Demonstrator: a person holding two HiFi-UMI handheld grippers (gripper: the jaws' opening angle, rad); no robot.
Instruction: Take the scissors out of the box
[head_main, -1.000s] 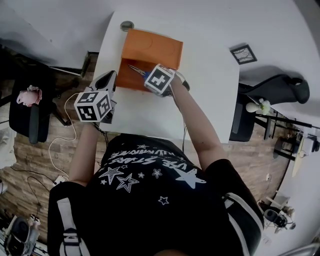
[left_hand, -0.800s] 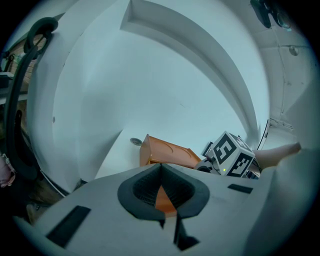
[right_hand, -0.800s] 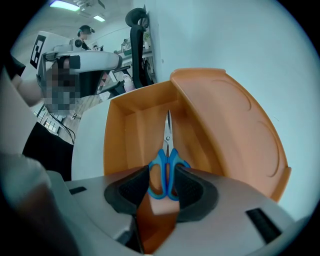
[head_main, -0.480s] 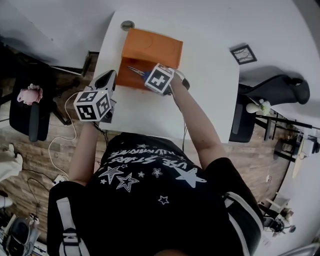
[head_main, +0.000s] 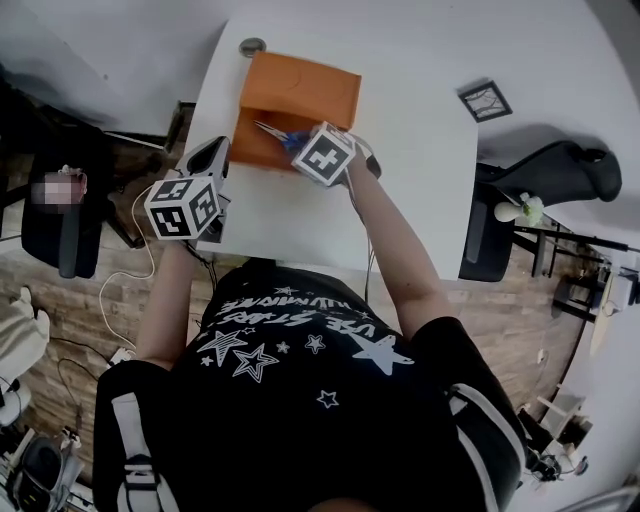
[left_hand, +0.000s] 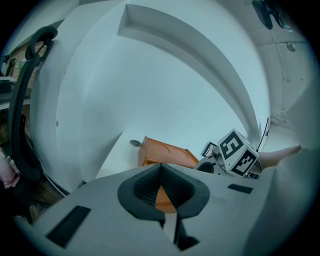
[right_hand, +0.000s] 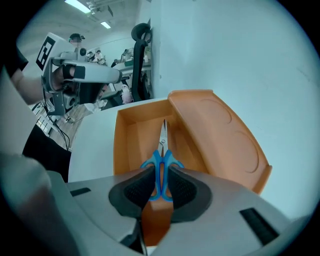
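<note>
The right claw is clamped narrow on the blue handles of the scissors, one pad on each outer side of the loops. The steel blades are together and point away from it, into the open orange box. The scissors lie over the box's inner hollow, the handles near its closer wall; whether the blade tips touch the bottom cannot be told. The box's hinged lid stands thrown back on the far side, its inner face showing a shallow round recess. The box sits on a white table, near the table's left rear corner, with a small grey round disc just beyond it. The left claw is pressed together at its tips with nothing in it, and hangs at the table's left edge, beside the box but apart from it.
</note>
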